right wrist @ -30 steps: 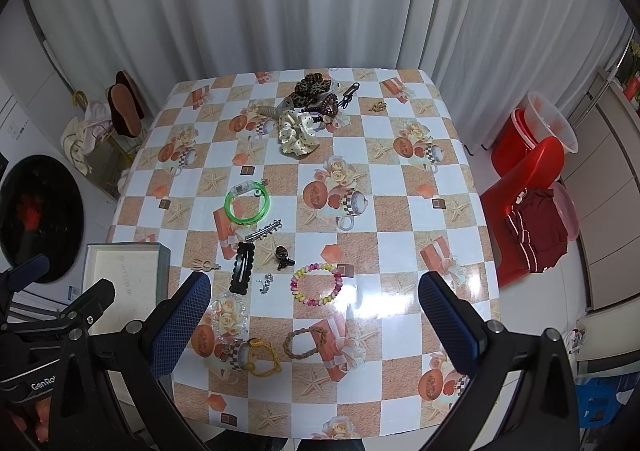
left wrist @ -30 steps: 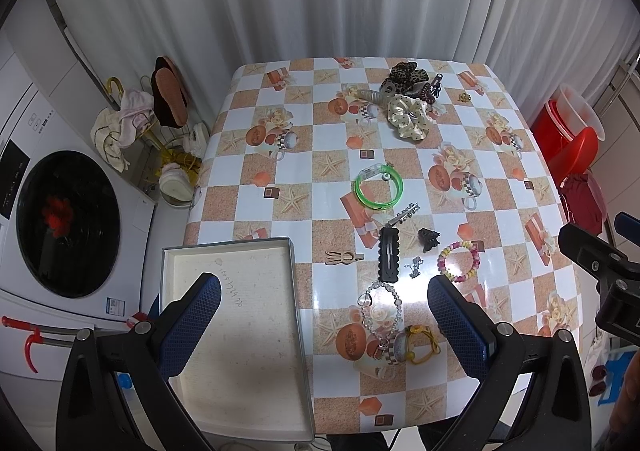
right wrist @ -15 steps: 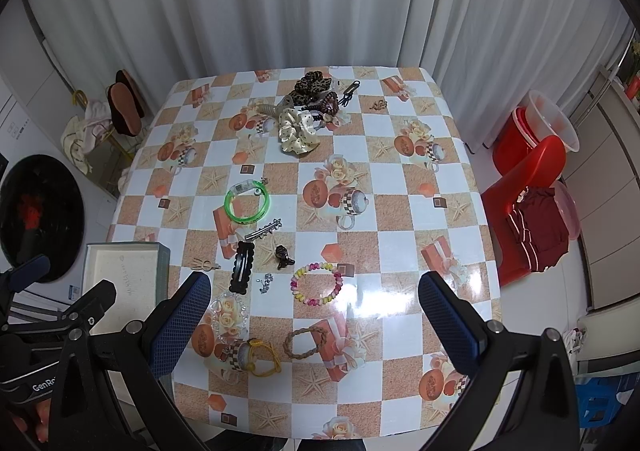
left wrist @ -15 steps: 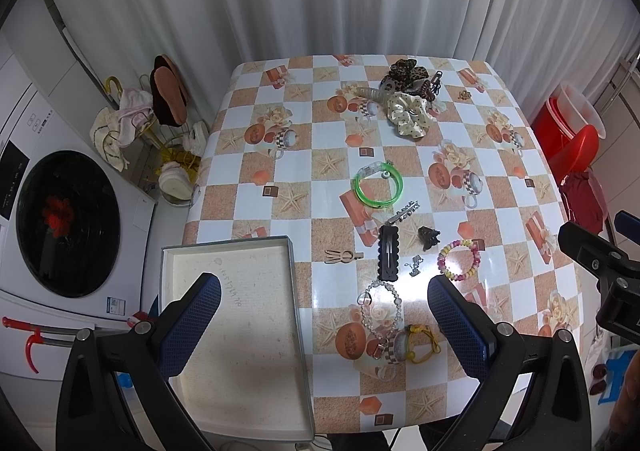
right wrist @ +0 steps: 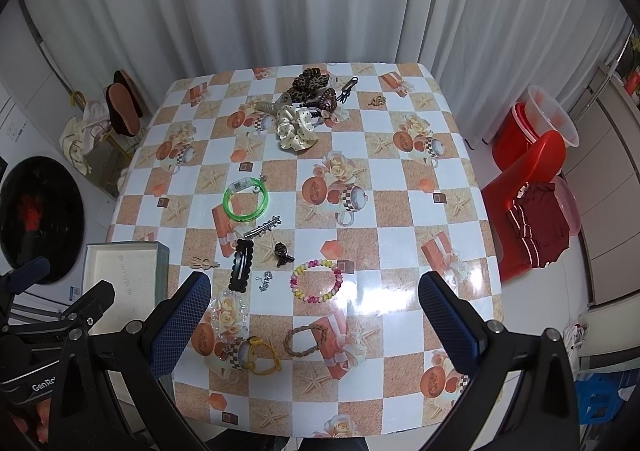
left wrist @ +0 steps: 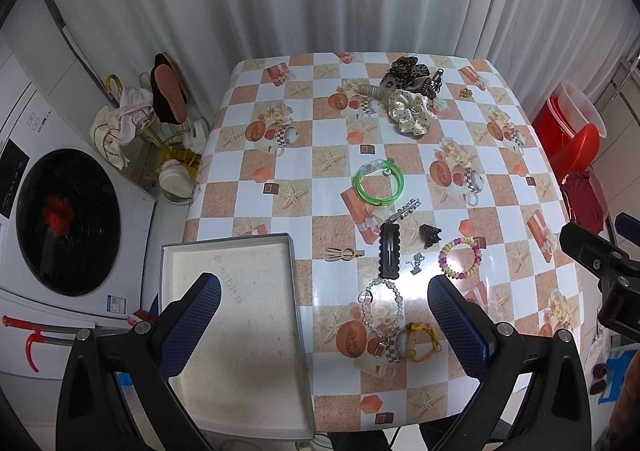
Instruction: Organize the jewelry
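1. Two tools hang high above the table (right wrist: 400, 179): the left tool (left wrist: 324, 325) and the right tool (right wrist: 314, 325), each with its jaws spread wide and gripping nothing.
2. One shallow grey box (left wrist: 236, 331), white inside, sits at the table's near left corner under the left tool, partly covered by that tool's blue fingers (left wrist: 192, 327).
3. Just right of the box lie one clear bead bracelet (left wrist: 382, 305), one yellow cord bracelet (left wrist: 422, 339) and, seen only from the right wrist, one brown braided bracelet (right wrist: 306, 339).
4. Farther from the box: one black snap clip (left wrist: 389, 251), one tan hairpin (left wrist: 344, 253), one small silver charm (left wrist: 416, 263) too small to make out, one dark claw clip (left wrist: 430, 233) and one pastel bead bracelet (left wrist: 460, 257).
5. Beyond them lie one silver barrette (left wrist: 406, 209) and one green bangle (left wrist: 379, 181).
6. At the far edge, a heap with a cream scrunchie (left wrist: 408, 111) and a leopard scrunchie (left wrist: 408, 69); its other pieces overlap and cannot be counted.
7. A washing machine (left wrist: 68, 219) stands left of the table, and a red chair (right wrist: 528, 187) right.
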{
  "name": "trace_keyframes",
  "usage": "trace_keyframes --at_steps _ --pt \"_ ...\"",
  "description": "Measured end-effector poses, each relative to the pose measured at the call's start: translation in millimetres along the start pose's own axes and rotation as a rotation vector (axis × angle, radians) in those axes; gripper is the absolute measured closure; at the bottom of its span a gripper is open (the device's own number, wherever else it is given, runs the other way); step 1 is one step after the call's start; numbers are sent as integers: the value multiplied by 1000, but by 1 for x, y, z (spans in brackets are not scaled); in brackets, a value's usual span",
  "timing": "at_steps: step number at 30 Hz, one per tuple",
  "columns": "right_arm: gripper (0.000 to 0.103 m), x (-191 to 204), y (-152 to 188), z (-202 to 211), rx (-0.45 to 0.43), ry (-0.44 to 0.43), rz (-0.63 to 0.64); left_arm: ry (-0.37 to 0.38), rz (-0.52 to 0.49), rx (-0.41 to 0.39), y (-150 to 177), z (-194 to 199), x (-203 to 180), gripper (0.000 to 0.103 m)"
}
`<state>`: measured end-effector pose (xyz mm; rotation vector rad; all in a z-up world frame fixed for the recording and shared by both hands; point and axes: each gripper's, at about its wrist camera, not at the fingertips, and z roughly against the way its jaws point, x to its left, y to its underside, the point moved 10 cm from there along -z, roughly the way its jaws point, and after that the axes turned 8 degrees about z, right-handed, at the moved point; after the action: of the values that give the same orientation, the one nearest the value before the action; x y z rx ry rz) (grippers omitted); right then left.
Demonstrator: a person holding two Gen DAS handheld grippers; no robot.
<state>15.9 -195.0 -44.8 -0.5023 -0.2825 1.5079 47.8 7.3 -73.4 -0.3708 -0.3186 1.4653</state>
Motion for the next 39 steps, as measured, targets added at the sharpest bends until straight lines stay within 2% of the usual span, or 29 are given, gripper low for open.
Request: trace_keyframes --at_steps 26,30,39 --pt "0 -5 2 -5 22 -4 -13 9 -4 25 5 -2 -2 0" --pt "0 -9 18 -12 56 -7 -35 -6 -3 47 15 -10 3 0" --pt "0 -23 66 -56 218 -33 -85 6 -20 162 38 -71 -1 0"
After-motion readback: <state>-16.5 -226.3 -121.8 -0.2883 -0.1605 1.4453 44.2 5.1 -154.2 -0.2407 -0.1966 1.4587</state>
